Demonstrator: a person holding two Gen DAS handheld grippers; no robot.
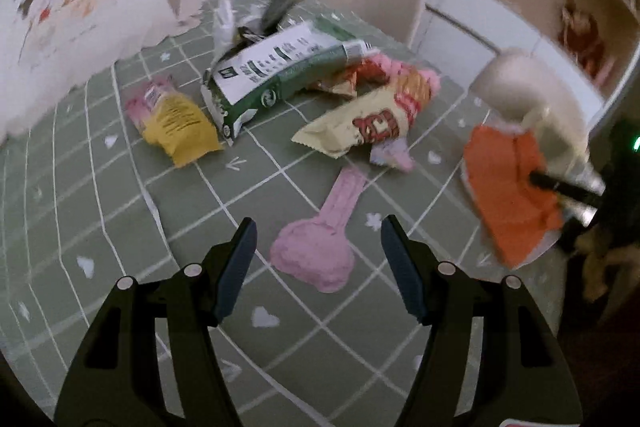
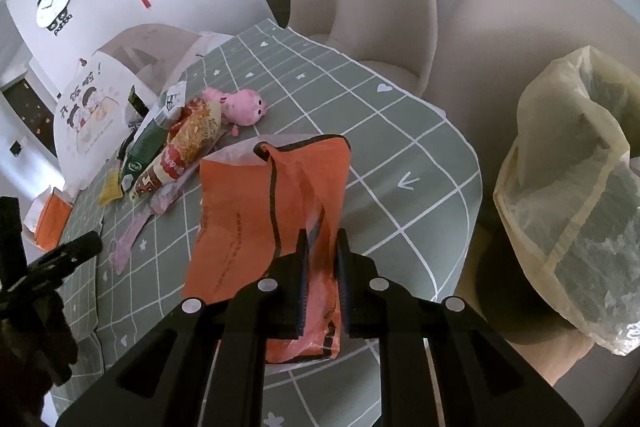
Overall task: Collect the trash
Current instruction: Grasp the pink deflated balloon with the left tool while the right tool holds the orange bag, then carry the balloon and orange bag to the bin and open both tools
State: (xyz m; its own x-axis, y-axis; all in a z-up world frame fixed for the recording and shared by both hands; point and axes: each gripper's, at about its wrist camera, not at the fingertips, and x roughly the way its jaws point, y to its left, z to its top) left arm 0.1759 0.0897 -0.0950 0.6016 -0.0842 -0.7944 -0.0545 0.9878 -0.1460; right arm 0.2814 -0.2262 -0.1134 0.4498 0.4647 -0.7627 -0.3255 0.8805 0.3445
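My left gripper (image 1: 318, 251) is open and empty, low over a flat pink wrapper (image 1: 316, 247) on the green checked tablecloth (image 1: 120, 227). Beyond it lie a yellow packet (image 1: 178, 123), a green and white bag (image 1: 276, 71) and a cream snack bag (image 1: 360, 127). My right gripper (image 2: 322, 267) is shut on an orange plastic bag (image 2: 256, 211) and holds it over the table's near right corner; the bag also shows at the right of the left wrist view (image 1: 508, 187).
A translucent yellowish trash bag (image 2: 576, 195) hangs open at the right, off the table edge. A pink plush toy (image 2: 240, 107) lies behind the wrappers. A white printed bag (image 1: 60, 19) stands at the left. Beige chairs (image 2: 384, 7) ring the table.
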